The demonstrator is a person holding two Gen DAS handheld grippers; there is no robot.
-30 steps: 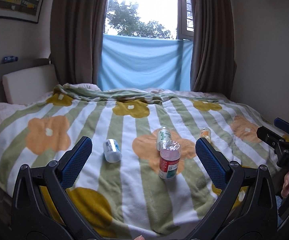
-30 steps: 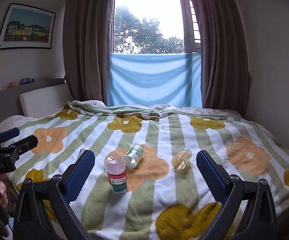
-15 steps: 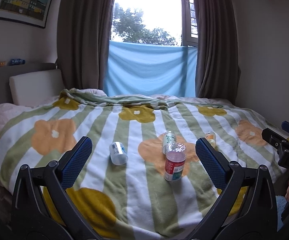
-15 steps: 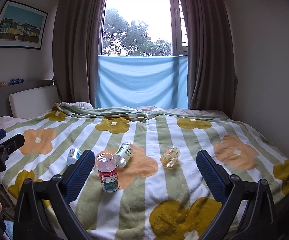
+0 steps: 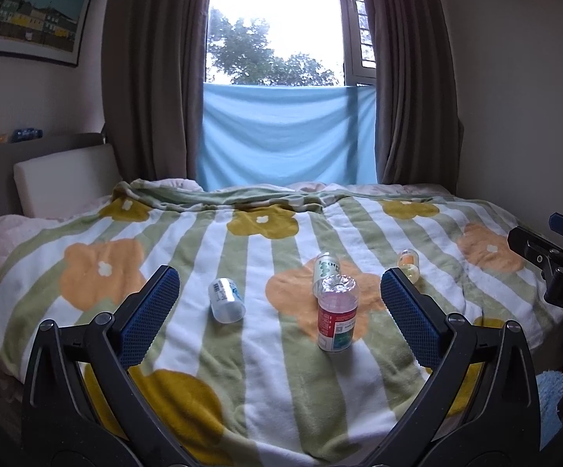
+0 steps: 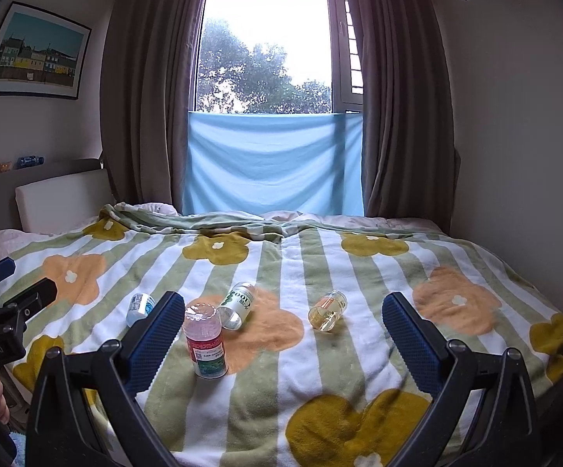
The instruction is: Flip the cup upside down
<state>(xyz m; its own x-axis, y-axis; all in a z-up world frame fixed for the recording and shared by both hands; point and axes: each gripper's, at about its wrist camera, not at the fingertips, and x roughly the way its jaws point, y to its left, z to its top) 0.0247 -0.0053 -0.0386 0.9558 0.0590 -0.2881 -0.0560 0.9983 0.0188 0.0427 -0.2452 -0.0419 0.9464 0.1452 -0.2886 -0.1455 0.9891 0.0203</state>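
Several small plastic cups lie on the flower-patterned blanket (image 5: 188, 260). A red-labelled cup (image 5: 336, 313) (image 6: 205, 340) stands upside down, base up. On their sides lie a blue-labelled cup (image 5: 225, 299) (image 6: 141, 307), a green-labelled cup (image 5: 326, 268) (image 6: 238, 303) and a clear orange-tinted cup (image 5: 409, 264) (image 6: 328, 309). My left gripper (image 5: 279, 317) is open, hovering near the bed's front edge, short of the cups. My right gripper (image 6: 283, 334) is open too, with the red-labelled cup just inside its left finger (image 6: 153, 342) line but farther off.
The bed fills the room's middle; a white headboard cushion (image 5: 63, 179) is at the left. A blue cloth (image 5: 287, 144) hangs under the window between brown curtains (image 5: 149, 78). A wall runs along the bed's right side. Each gripper shows at the other view's edge.
Both views have risen and pulled back slightly, so the cups sit lower and a little farther off. No cup has moved. Both grippers stay open.
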